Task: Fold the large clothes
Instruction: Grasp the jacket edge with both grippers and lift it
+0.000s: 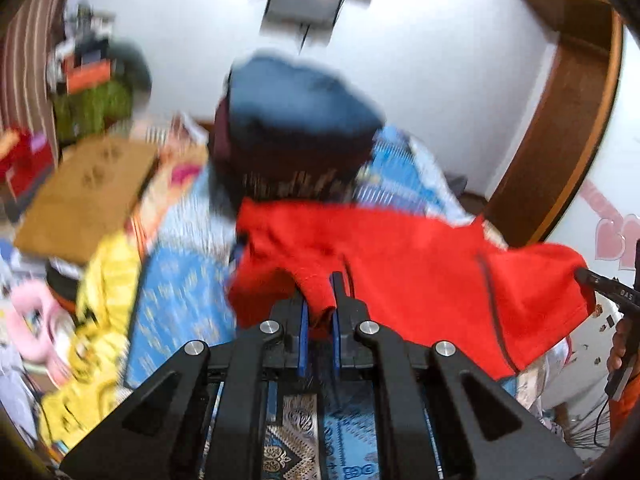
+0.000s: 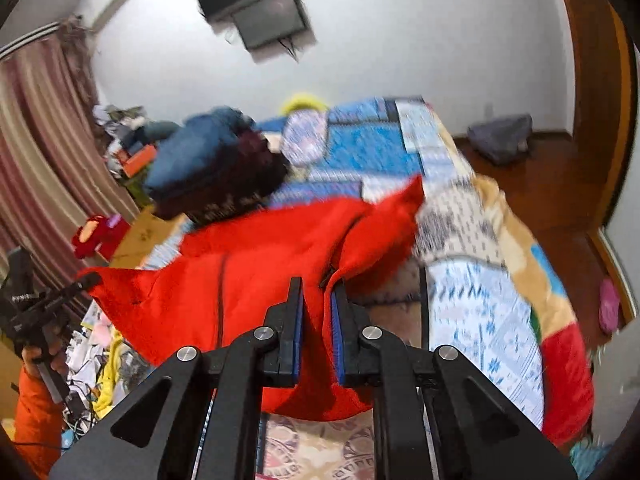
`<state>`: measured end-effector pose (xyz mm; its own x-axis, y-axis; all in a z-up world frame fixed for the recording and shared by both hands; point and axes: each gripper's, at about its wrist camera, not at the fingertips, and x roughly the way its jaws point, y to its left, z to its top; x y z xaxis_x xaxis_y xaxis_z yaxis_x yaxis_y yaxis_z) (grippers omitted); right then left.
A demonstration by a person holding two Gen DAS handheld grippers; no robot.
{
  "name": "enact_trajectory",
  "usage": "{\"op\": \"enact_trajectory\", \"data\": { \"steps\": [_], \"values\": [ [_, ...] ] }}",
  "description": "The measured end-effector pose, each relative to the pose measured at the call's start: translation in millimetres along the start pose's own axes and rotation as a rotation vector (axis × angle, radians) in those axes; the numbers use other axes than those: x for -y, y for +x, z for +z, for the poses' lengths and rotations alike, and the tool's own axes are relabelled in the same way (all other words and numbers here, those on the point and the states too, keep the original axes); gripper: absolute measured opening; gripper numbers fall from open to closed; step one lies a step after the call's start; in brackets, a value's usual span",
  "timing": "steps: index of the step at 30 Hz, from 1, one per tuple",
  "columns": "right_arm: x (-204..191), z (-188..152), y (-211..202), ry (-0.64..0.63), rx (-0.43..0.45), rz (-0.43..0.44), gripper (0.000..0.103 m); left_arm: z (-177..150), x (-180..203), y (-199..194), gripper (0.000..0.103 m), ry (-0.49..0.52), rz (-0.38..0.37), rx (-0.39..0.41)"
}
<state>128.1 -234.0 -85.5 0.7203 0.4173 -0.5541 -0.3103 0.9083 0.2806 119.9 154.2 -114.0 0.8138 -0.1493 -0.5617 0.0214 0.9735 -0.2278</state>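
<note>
A: Where is the red garment (image 1: 400,264)?

B: Lifted above the patterned bedspread (image 2: 472,312), stretched between both tools, near a pile of dark folded clothes (image 1: 296,132).

A: And the tongs?

B: The left gripper (image 1: 320,300) is clenched on one bunched edge; the right gripper (image 2: 316,312) is clenched on another, cloth between its blue pads (image 2: 337,332).

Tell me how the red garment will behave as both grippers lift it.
The red garment looks floppy: it sags between the left gripper and right gripper. Probably light, since small pinches carry it. Its loose lower edge will likely swing.
</note>
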Motion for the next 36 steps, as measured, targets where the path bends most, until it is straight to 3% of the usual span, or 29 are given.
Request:
{"op": "enact_trajectory", "data": {
  "steps": [6,10,14,21,28,36],
  "values": [
    [-8,12,-25,0.001,0.071,0.049,0.010,21,-2,-48,0.008,-0.083,-0.064,0.120],
    [-5,11,-25,0.019,0.068,0.049,0.010,26,-8,-58,0.008,-0.118,-0.110,0.159],
    [6,18,-15,0.058,0.069,0.030,0.010,30,-6,-48,0.008,-0.087,-0.029,0.157],
    [28,45,18,0.089,0.075,-0.004,0.010,49,-34,5,0.008,-0.176,0.033,0.105],
    [45,76,78,0.084,0.042,-0.030,0.011,69,-54,73,0.008,-0.223,0.065,0.036],
    [66,89,149,0.108,-0.057,-0.080,0.011,78,-69,167,0.008,-0.243,0.160,-0.083]
  ]
}}
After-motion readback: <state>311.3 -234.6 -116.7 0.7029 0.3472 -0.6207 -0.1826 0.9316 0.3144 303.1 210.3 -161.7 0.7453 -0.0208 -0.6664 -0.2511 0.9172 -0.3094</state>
